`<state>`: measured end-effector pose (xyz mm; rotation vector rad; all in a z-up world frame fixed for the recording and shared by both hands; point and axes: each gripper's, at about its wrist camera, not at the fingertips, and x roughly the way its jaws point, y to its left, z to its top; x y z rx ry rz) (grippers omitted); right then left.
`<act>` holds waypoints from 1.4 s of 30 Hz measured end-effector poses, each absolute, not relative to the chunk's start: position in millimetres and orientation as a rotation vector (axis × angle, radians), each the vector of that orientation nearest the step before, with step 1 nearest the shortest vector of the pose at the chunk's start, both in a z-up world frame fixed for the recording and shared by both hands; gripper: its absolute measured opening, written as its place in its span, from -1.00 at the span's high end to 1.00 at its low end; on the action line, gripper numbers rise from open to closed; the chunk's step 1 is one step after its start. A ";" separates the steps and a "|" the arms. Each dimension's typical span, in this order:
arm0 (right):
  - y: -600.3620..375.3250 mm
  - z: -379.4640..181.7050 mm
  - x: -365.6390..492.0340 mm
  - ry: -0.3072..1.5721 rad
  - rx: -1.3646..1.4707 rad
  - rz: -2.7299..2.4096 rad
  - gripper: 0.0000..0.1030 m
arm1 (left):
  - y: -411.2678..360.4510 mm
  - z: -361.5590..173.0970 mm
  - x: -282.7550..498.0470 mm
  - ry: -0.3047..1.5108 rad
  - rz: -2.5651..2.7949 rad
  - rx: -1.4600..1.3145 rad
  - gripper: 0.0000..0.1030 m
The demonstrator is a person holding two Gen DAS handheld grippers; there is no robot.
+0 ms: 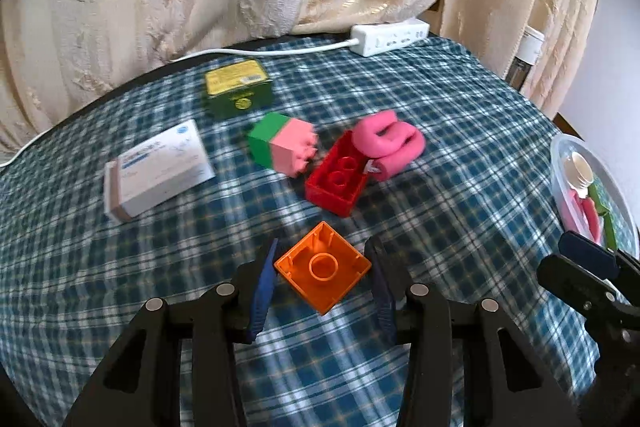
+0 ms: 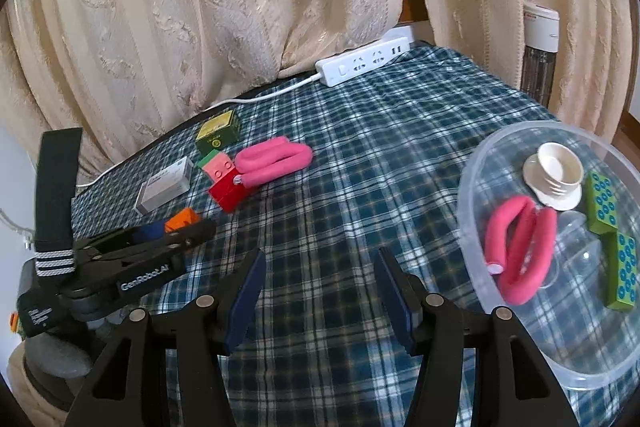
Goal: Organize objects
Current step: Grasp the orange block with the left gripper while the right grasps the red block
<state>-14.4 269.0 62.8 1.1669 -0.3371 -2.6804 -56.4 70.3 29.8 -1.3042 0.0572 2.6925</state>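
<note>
Left gripper [image 1: 322, 281] was spread wide around the orange block [image 1: 322, 271], hollow side up, on the plaid surface [image 1: 440, 107]; whether the pads touched it, I couldn't tell. At 12 o'clock from it lay the red block [image 1: 337, 179], touching a pink foam roller [image 1: 390, 143]. The green-pink block pair [image 1: 282, 143] sat at 11 o'clock, the white box [image 1: 156, 169] at 10, the green-yellow box [image 1: 239, 87] beyond. Right gripper [image 2: 322, 297] was released, holding nothing, over the cloth. At its 3 o'clock the clear bowl [image 2: 472, 267] held another pink roller [image 2: 520, 251], a white cup piece [image 2: 558, 179] and two green tiles [image 2: 612, 239]. Power strip [image 2: 362, 63] lay at the far edge.
</note>
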 end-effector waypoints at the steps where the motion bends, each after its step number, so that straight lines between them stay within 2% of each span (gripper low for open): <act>1: 266.7 62.7 -15.9 -0.336 1.169 -2.673 -0.16 | 67.4 30.4 -55.2 0.064 2.704 -1.307 0.12; 28: 178.2 53.4 -89.0 -0.176 1.220 -2.568 -0.16 | -8.3 32.7 -29.0 -0.064 2.822 -1.317 0.12; 42: 148.6 39.2 -130.5 -0.171 1.275 -2.570 -0.16 | -29.5 29.2 -27.9 -0.131 2.813 -1.348 0.12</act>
